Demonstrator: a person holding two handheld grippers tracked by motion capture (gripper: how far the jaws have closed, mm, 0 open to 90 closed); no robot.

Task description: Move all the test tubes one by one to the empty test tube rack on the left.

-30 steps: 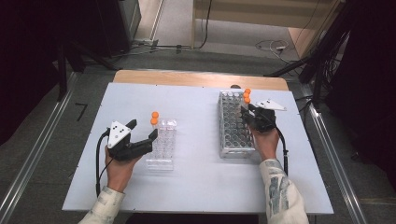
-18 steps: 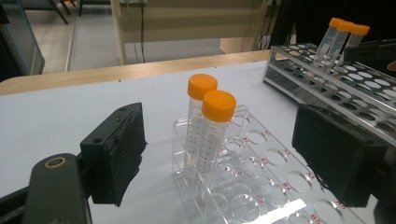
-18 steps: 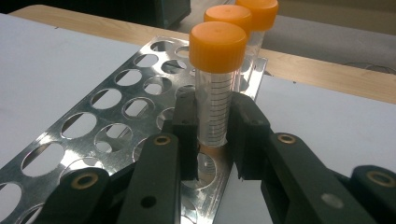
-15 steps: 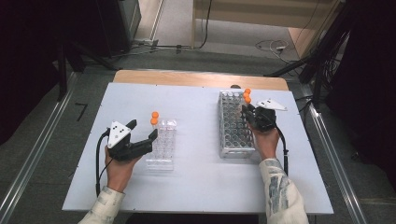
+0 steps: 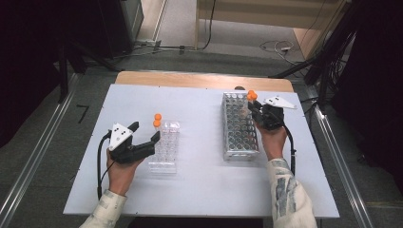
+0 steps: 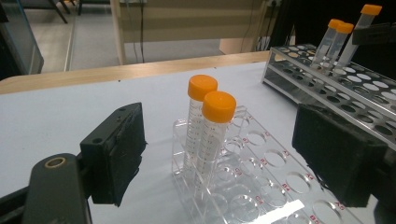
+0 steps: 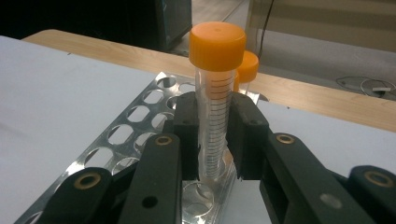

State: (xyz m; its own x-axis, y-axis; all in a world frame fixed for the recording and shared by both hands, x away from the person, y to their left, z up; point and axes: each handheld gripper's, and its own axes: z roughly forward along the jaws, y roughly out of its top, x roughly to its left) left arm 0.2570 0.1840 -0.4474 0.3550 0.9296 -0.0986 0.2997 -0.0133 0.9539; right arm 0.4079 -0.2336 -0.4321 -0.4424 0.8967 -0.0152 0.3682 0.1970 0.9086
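While our right gripper (image 7: 212,140) has just been closing, its jaws now clamp an upright orange-capped tube (image 7: 215,93) between their pads, standing in the metal rack (image 5: 239,128) at its far right corner, where we see it in the high view too (image 5: 250,96). Behind it a second orange-capped tube (image 7: 247,67) stands in the same rack. Our left gripper (image 5: 145,133) rests spread wide, holding nothing, just beside the clear plastic rack (image 5: 165,147), in which two capped tubes (image 6: 208,126) stand at the far end, between the open jaws but untouched.
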